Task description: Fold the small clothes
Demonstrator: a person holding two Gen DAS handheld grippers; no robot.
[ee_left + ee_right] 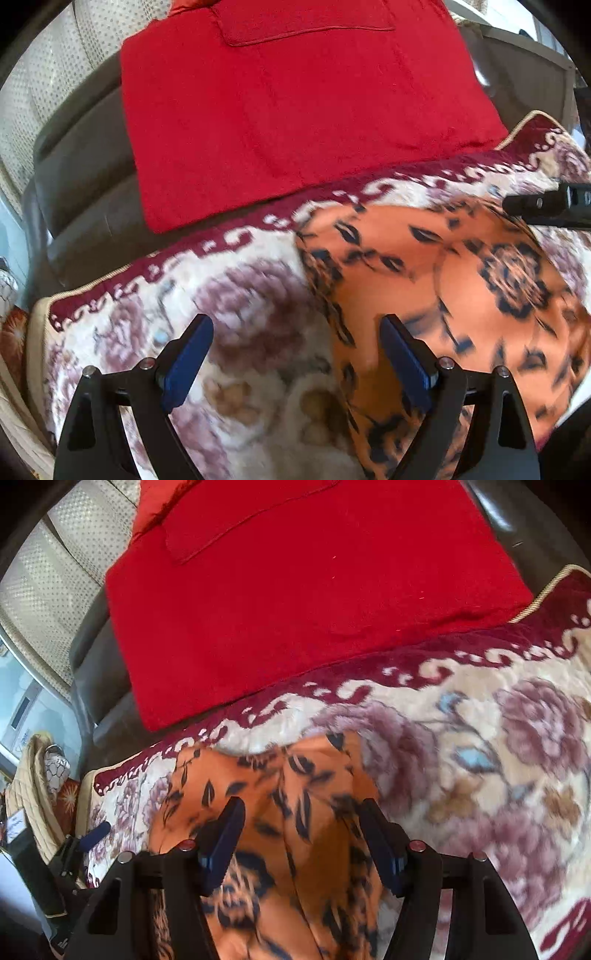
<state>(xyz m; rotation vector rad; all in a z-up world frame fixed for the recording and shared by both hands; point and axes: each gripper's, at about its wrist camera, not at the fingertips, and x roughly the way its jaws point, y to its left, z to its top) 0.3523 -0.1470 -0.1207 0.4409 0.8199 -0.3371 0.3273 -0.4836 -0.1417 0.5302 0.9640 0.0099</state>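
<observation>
orange garment (280,794) | under right hand-held gripper (299,834) | jaws parted, seemingly not gripping

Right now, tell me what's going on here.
A person is holding a two-finger gripper in each hand over an orange garment with a dark floral print, which lies on a floral blanket. A red cloth lies spread beyond it. The left gripper is open at the garment's edge, gripping nothing. The right gripper is above the middle of the garment, jaws apart, not pinching it. No fold is visibly under way yet.
</observation>
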